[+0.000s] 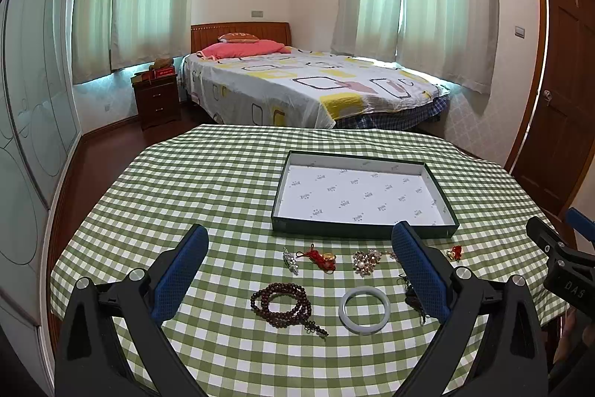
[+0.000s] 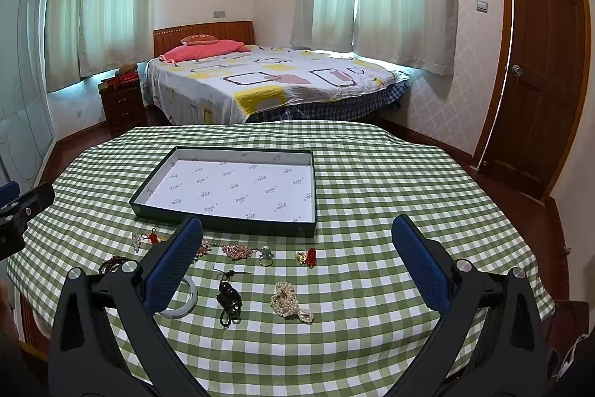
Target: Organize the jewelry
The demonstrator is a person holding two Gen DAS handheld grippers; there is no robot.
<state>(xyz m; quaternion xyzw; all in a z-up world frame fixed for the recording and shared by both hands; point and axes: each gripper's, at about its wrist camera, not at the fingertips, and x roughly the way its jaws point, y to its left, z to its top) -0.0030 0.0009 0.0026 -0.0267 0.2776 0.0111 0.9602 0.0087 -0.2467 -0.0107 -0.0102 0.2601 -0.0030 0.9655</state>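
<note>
So you're at the start — both grippers (image 1: 297, 270) (image 2: 297, 266) gape empty; next, pinch the bangle (image 1: 364, 309) into the tray (image 1: 362, 231).

Table w/ green-white check cloth (image 1: 223, 173). Shallow dark box, white lining (image 1: 444, 235), at 12 o'clock. Nearer row: crystal pin (image 1: 290, 260), red knot charm (image 1: 319, 257), brooch (image 1: 366, 261). Toward 6: wood beads (image 1: 282, 304), pale bangle (image 1: 364, 309), black piece (image 2: 228, 298), pearls (image 2: 290, 302) at 3.
</note>
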